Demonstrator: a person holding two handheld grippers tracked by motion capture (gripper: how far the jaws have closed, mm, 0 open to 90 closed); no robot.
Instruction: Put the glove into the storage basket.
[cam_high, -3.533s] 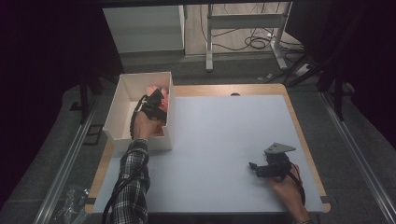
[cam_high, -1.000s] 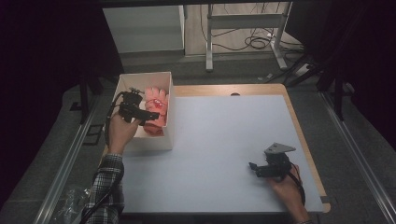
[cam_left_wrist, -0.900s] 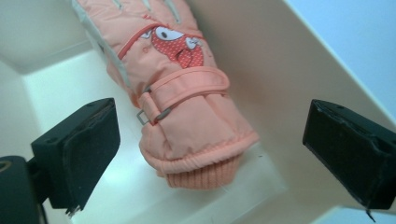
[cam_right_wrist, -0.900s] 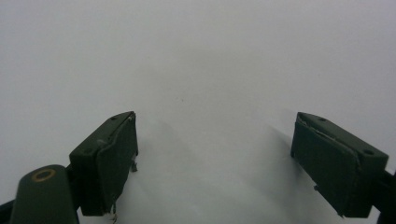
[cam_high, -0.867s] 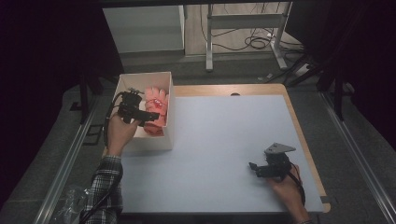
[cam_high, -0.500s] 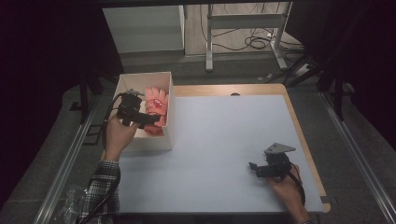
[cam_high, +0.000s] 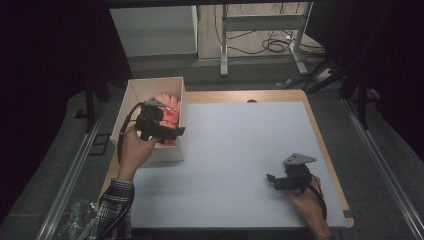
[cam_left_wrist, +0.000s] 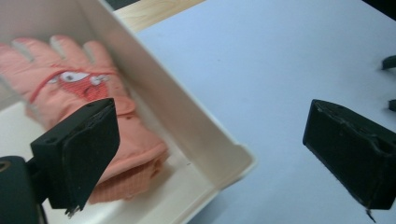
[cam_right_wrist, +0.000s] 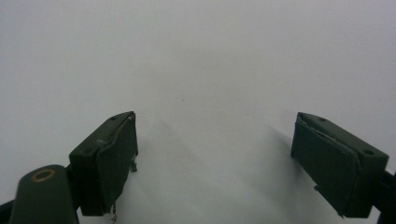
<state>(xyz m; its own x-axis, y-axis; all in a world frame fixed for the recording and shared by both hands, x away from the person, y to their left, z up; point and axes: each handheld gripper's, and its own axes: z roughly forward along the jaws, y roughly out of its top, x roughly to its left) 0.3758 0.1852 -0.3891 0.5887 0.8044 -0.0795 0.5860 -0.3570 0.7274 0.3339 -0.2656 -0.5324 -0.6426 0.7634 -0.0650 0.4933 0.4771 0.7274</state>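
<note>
A pink glove (cam_high: 168, 106) with a cartoon face lies in a white open box (cam_high: 150, 83) at the table's left edge. My left gripper (cam_high: 176, 132) hovers over the box's near right corner, pointing right. It is open with nothing between its jaws. In the left gripper view the glove (cam_left_wrist: 70, 88) lies behind the left jaw, and the box wall (cam_left_wrist: 187, 121) runs between the jaws' lines of sight. My right gripper (cam_high: 272, 179) rests low over the white table top (cam_high: 240, 145) at the near right. It stands open (cam_right_wrist: 215, 158) over bare surface.
The table's wooden rim (cam_high: 280, 94) frames the white top. A crumpled plastic bag (cam_high: 75, 220) lies by the near left corner. Beyond the table stand a white cabinet (cam_high: 155, 30) and a metal frame with floor cables (cam_high: 260, 35).
The left gripper, earlier down at the glove inside the box, has drawn out without it and drifted right and up over the box's right wall. The right gripper has stayed put.
</note>
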